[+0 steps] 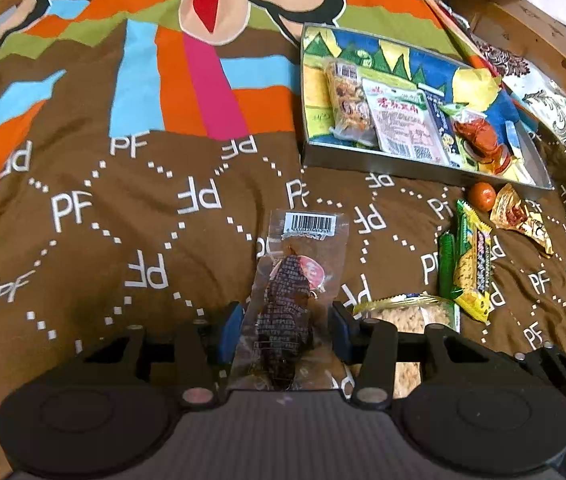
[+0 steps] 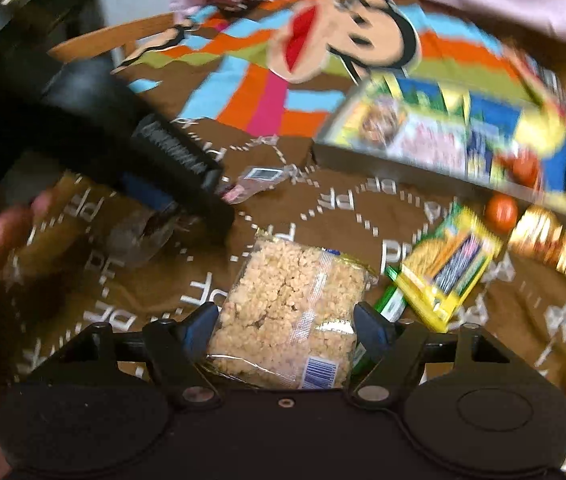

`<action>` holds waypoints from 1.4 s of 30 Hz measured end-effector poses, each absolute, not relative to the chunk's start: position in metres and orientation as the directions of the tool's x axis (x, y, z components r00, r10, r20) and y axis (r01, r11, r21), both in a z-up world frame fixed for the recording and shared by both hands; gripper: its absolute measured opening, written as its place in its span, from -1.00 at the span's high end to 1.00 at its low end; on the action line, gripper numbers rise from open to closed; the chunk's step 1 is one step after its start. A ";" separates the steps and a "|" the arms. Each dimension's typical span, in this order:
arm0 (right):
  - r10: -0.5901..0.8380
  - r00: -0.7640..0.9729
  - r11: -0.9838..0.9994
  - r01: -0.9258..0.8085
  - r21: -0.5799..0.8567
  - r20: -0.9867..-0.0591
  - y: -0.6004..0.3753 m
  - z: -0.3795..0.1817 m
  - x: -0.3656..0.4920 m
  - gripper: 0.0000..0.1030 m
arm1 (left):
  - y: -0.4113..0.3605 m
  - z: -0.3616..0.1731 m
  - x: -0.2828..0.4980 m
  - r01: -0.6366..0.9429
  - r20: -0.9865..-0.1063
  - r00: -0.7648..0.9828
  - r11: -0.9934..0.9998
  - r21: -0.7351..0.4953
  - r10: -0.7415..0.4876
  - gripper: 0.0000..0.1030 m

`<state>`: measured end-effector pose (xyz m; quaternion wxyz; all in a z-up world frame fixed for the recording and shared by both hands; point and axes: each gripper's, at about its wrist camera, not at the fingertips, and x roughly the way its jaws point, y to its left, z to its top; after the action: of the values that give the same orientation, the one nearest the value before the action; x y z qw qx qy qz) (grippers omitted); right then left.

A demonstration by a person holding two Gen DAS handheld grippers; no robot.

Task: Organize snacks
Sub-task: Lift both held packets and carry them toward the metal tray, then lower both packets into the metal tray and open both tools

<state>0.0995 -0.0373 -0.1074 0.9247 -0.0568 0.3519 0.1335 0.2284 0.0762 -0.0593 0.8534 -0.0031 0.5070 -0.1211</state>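
Note:
A clear packet with a dark meat snack and a barcode [image 1: 291, 292] lies on the brown blanket between the blue pads of my left gripper [image 1: 287, 330], whose jaws stand open around it. A clear pack of puffed rice cake [image 2: 289, 312] lies between the pads of my right gripper [image 2: 287, 330], also open around it; its edge shows in the left wrist view [image 1: 407, 312]. A tin tray [image 1: 423, 166] holds several snack packets at the upper right. The right wrist view is blurred.
A yellow cracker pack [image 1: 473, 260], a green stick pack [image 1: 446, 260], a small orange [image 1: 482, 196] and a gold-wrapped snack [image 1: 523, 220] lie on the blanket in front of the tray. The left gripper's body [image 2: 155, 148] shows in the right wrist view. A wooden bed frame [image 1: 543, 32] runs behind.

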 end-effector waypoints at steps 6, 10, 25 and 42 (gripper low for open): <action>0.131 0.807 0.910 -0.329 -0.253 -0.575 -0.024 -0.095 0.070 -0.46 | 0.070 -0.042 0.213 0.203 -0.842 0.498 0.972 -0.121 -0.209 0.02; 0.073 0.877 0.850 -0.304 -0.431 -0.474 -0.022 -0.085 0.055 -0.46 | 0.068 -0.017 0.202 0.207 -0.781 0.577 0.968 -0.142 -0.238 0.02; 0.029 0.979 0.761 -0.152 -0.631 -0.201 -0.075 -0.032 0.069 -0.46 | 0.059 0.042 0.186 0.164 -0.433 0.860 0.951 -0.261 -0.268 0.02; -0.123 0.992 0.858 0.104 -0.503 -0.004 -0.154 -0.055 0.168 -0.46 | 0.018 -0.004 0.261 0.159 -0.212 0.946 0.920 -0.358 -0.246 0.02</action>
<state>0.1679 -0.1537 -0.0549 0.9637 -0.2598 0.0182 -0.0591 0.2605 0.0177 -0.0044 0.9715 -0.1704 0.1275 -0.1043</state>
